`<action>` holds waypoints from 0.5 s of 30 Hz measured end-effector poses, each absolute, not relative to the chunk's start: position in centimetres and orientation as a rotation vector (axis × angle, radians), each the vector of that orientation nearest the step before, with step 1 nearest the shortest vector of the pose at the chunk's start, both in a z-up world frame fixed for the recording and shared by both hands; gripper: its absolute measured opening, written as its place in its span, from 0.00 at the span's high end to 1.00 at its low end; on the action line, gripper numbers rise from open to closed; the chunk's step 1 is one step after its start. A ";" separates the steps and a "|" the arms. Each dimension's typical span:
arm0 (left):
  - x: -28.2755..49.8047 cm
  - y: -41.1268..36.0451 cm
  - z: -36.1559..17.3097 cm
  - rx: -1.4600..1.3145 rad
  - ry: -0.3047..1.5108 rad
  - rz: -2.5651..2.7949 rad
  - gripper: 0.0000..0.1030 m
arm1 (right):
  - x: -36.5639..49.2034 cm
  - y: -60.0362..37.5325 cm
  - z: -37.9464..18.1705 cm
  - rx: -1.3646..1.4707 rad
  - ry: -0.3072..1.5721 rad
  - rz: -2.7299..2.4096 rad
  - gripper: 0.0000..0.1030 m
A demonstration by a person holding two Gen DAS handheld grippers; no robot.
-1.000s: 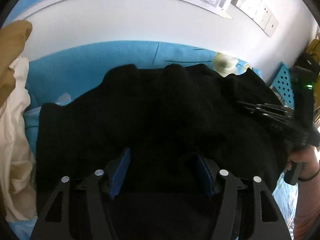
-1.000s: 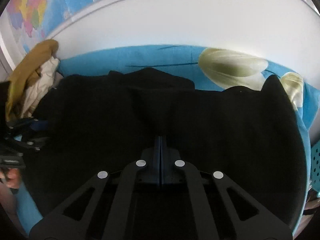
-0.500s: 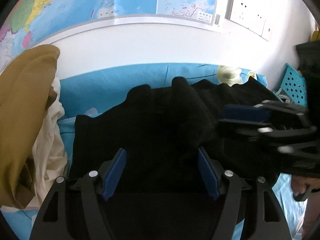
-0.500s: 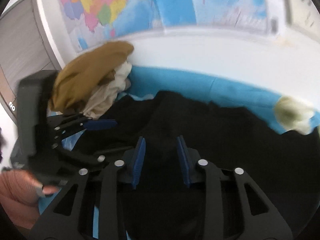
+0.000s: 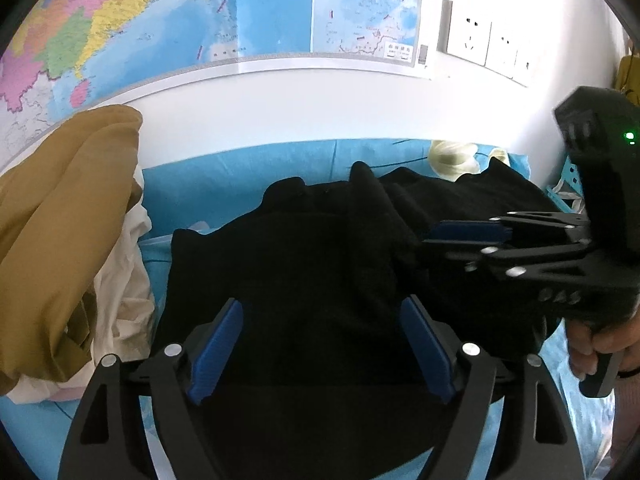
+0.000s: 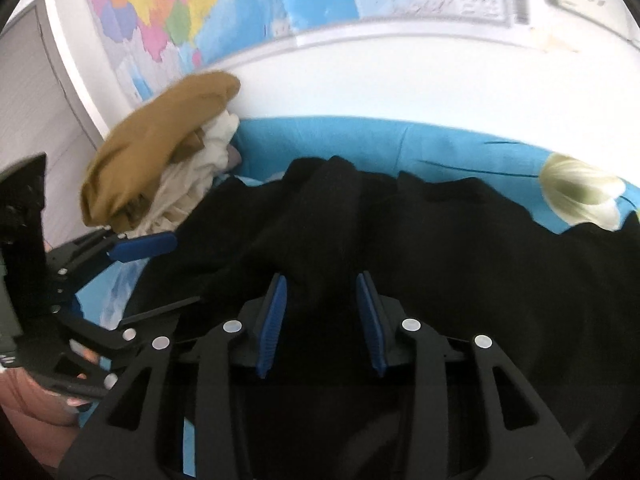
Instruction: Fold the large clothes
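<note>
bright, even daylight washes the white wall; fisheye bends and darkens the edges; the black garment swallows detail; right wrist view slightly motion-blurred.

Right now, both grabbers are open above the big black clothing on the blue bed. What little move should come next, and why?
Probably lower the left gripper onto the big black garment's left edge and pinch it. Both the left and the right gripper have just been opening, hold nothing, and the garment lies rumpled with a raised ridge on the blue bedsheet.
</note>
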State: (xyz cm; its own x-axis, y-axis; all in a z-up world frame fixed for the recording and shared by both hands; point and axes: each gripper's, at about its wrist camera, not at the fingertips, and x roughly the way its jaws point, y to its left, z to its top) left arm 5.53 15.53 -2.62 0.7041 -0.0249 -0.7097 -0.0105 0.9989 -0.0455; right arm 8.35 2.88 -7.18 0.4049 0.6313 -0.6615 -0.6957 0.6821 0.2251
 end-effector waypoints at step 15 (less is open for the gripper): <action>0.3 18.0 -2.8 -0.236 0.787 -0.083 0.17 | 3.4 -7.7 -5.9 0.095 0.750 0.774 0.46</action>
